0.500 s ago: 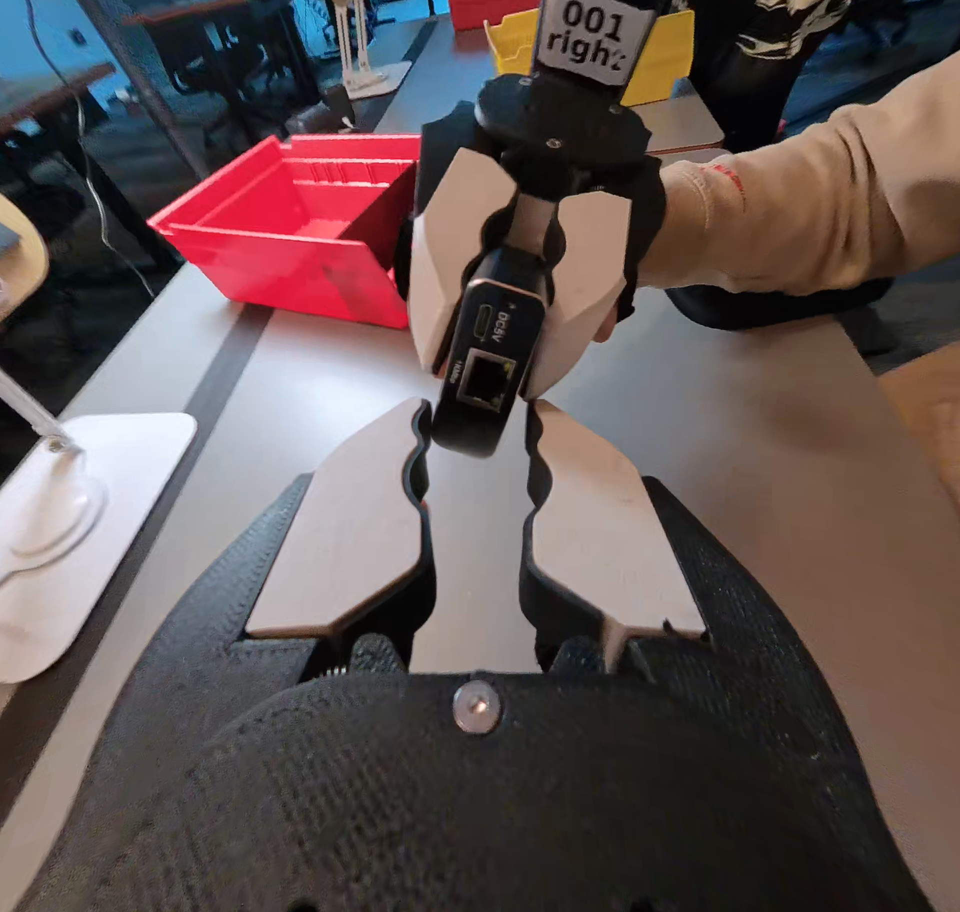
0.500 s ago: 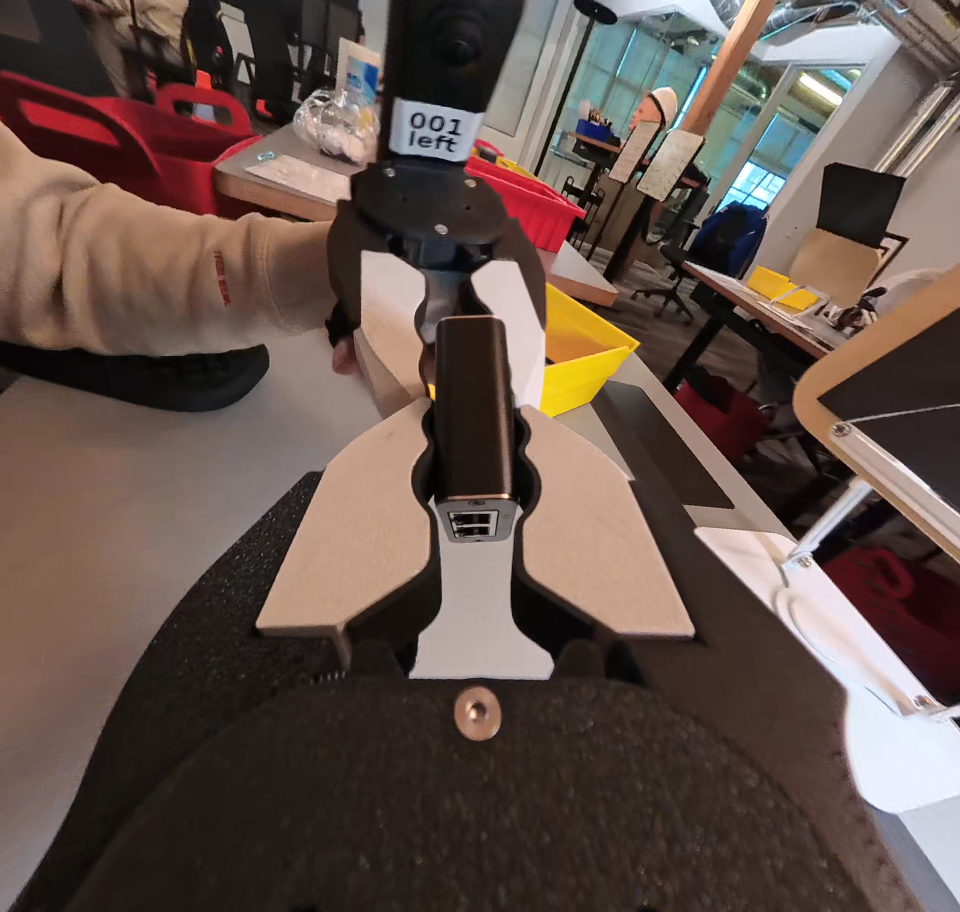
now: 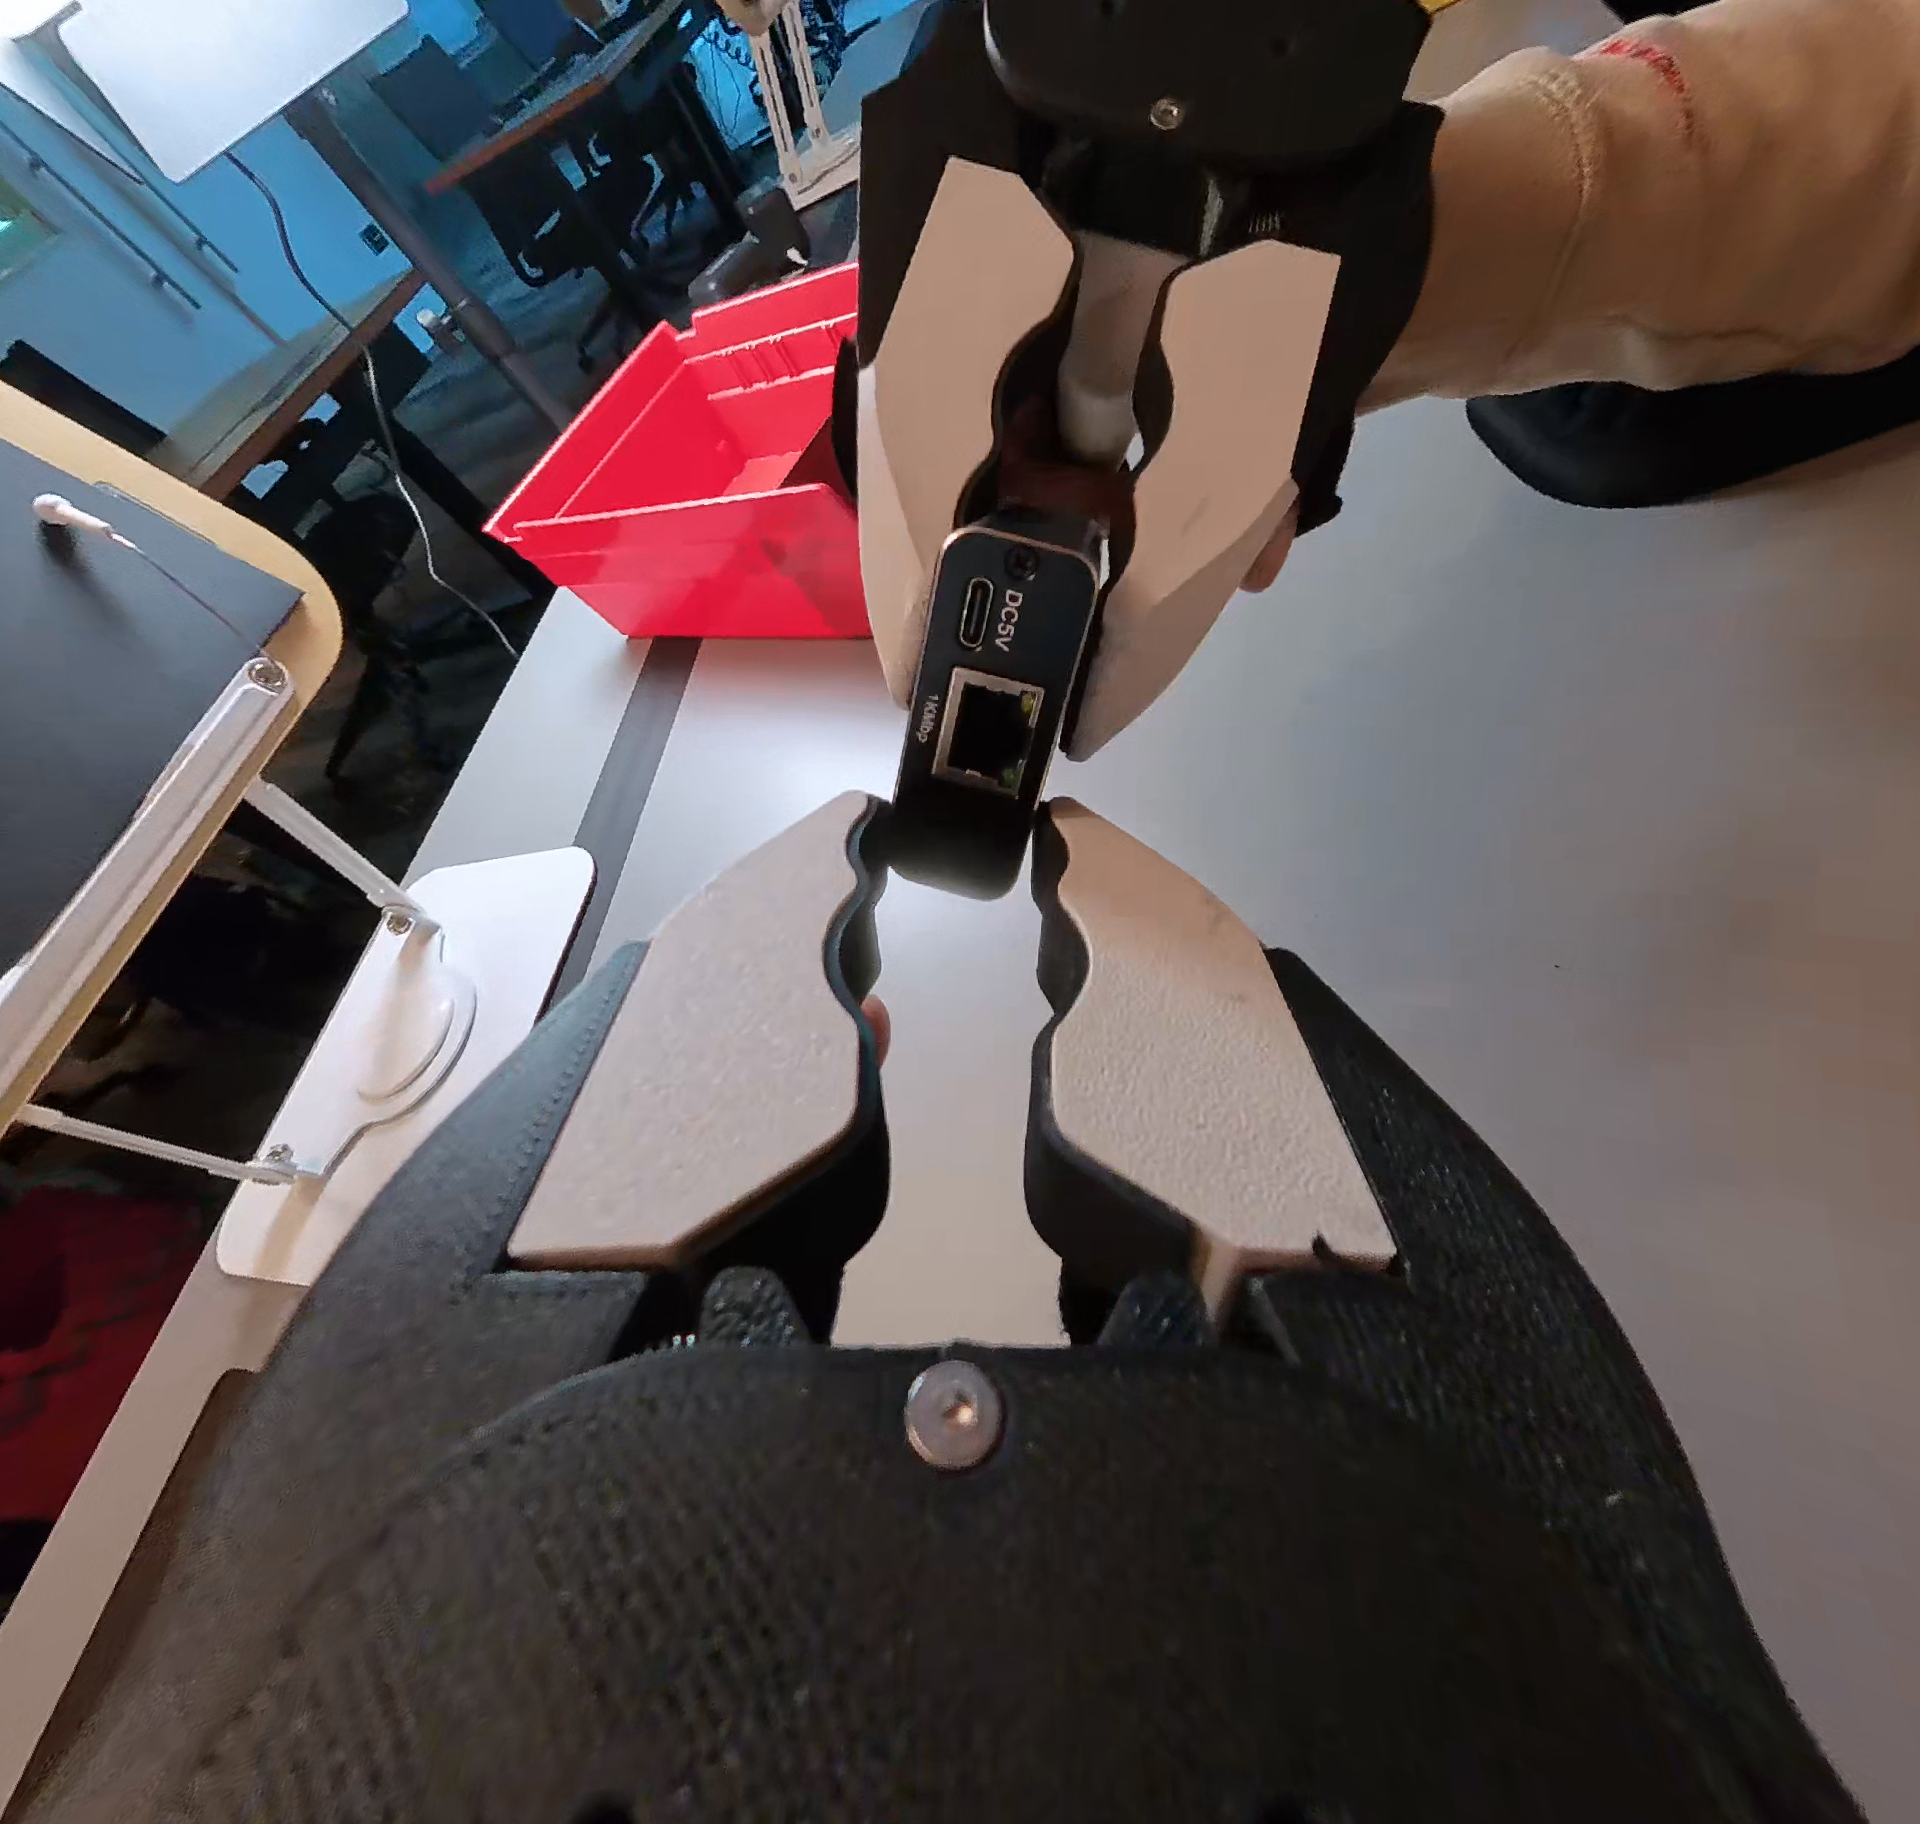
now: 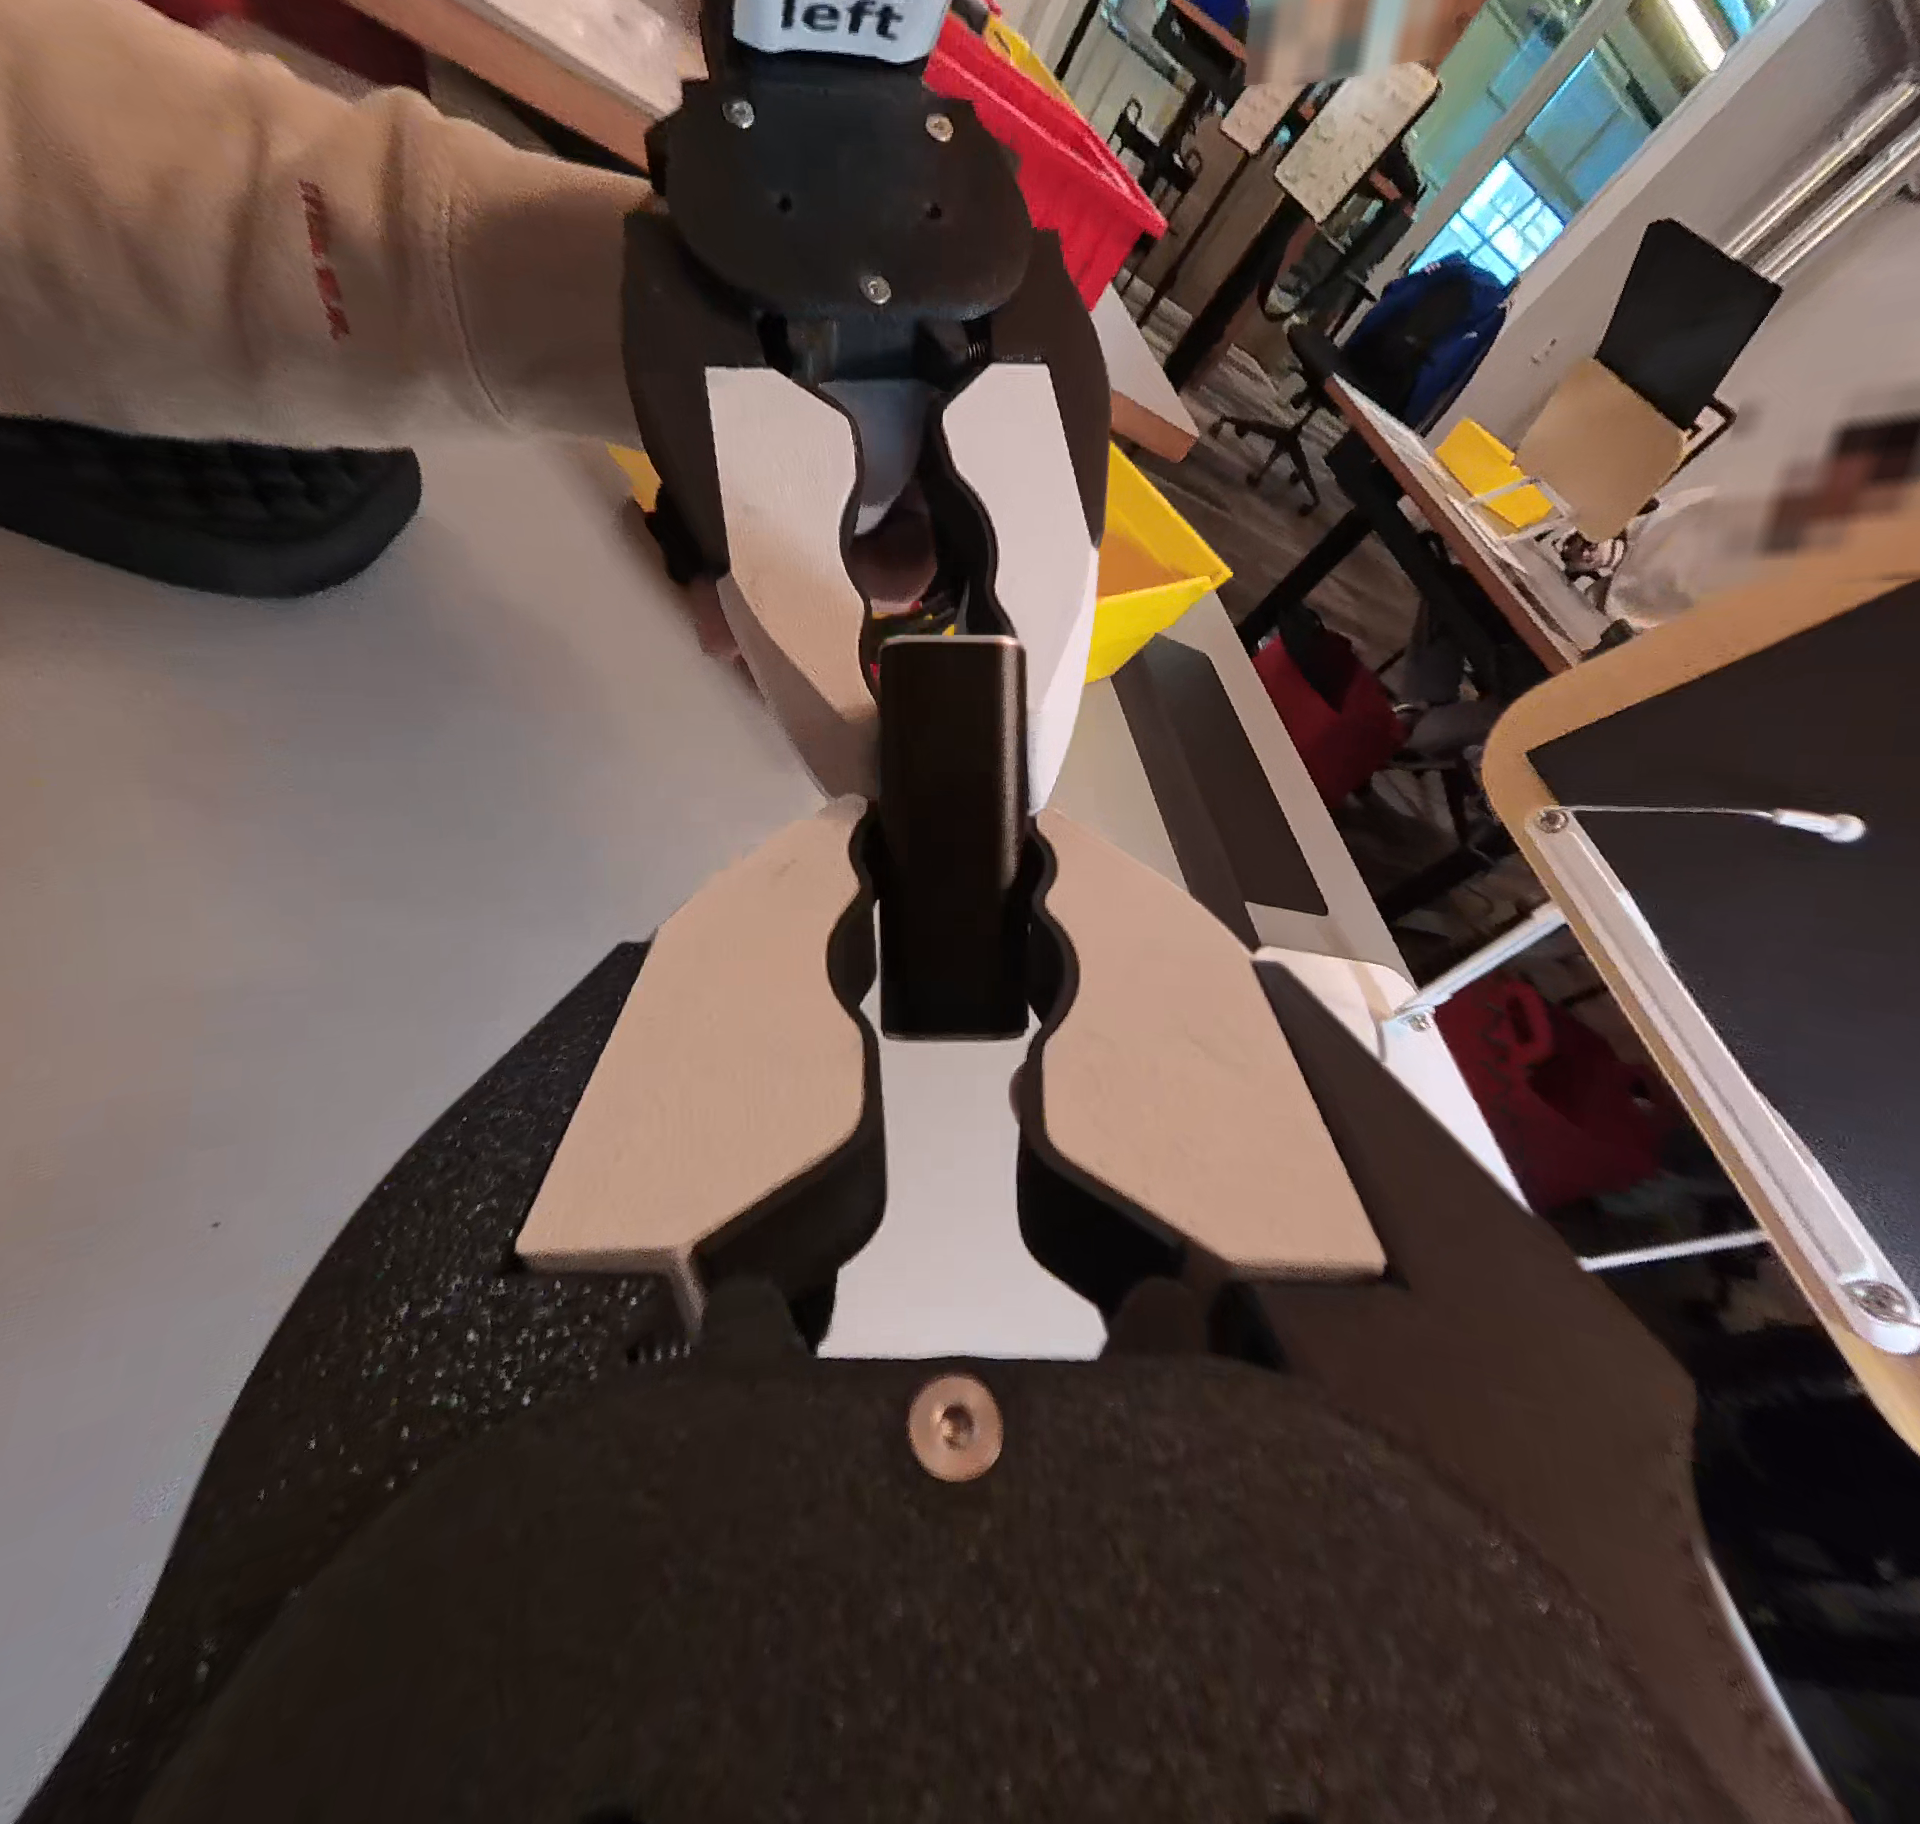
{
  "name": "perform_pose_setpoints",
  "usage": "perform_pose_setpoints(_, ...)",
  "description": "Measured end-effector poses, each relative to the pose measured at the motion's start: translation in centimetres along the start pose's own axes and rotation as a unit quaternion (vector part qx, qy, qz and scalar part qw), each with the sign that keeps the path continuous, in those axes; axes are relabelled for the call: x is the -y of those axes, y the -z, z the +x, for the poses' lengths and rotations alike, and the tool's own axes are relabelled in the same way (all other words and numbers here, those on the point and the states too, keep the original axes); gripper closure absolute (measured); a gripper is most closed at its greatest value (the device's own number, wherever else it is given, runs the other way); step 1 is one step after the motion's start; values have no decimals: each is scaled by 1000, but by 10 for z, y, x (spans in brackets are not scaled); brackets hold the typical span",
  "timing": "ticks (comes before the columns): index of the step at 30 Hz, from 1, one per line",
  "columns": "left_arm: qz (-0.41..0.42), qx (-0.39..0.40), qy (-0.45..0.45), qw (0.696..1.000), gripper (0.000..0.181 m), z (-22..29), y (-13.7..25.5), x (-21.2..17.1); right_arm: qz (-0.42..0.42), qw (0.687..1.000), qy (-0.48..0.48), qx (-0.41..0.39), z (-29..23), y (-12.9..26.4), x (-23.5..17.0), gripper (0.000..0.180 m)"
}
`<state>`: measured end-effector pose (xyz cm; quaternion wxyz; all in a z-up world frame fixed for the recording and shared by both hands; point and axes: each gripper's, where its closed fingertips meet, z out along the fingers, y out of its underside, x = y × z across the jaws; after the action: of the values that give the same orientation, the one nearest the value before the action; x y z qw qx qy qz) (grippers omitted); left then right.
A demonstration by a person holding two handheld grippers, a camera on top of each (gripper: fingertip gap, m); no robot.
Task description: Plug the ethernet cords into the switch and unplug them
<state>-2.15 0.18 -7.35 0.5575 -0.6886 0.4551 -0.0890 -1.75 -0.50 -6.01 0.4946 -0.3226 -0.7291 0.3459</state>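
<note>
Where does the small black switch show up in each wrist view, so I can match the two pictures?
Left wrist view: switch at centre, port face toward the camera, gripped by the right gripper and reaching between the left gripper's fingertips.
Right wrist view: switch at centre, plain side up, in the near gripper.
Shared landmark: beige sleeve.

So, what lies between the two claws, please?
The black switch, held by the right claw, its end at the left claw; left wrist view.
</note>
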Motion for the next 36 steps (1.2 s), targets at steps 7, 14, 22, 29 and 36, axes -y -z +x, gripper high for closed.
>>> perform_pose_setpoints(7, 36, 98, 51, 993, 142, -51, 61, 15, 57, 997, 39, -36, 17, 23, 16, 155)
perform_pose_setpoints(14, 69, 101, 72, 990, 147, -56, 104, 25, 132, 989, -54, 35, 10, 33, 34, 155)
perform_pose_setpoints(22, 84, -18, -58, 995, 129, 25, 45, 71, 172, 815, -380, 402, -42, 55, 69, 156)
perform_pose_setpoints(29, 23, -86, -116, 989, 118, 69, 31, 68, 138, 764, -394, 492, -69, 55, 61, 156)
perform_pose_setpoints(36, 13, -92, -128, 987, 117, 78, 16, 63, 117, 757, -415, 490, -71, 47, 49, 156)
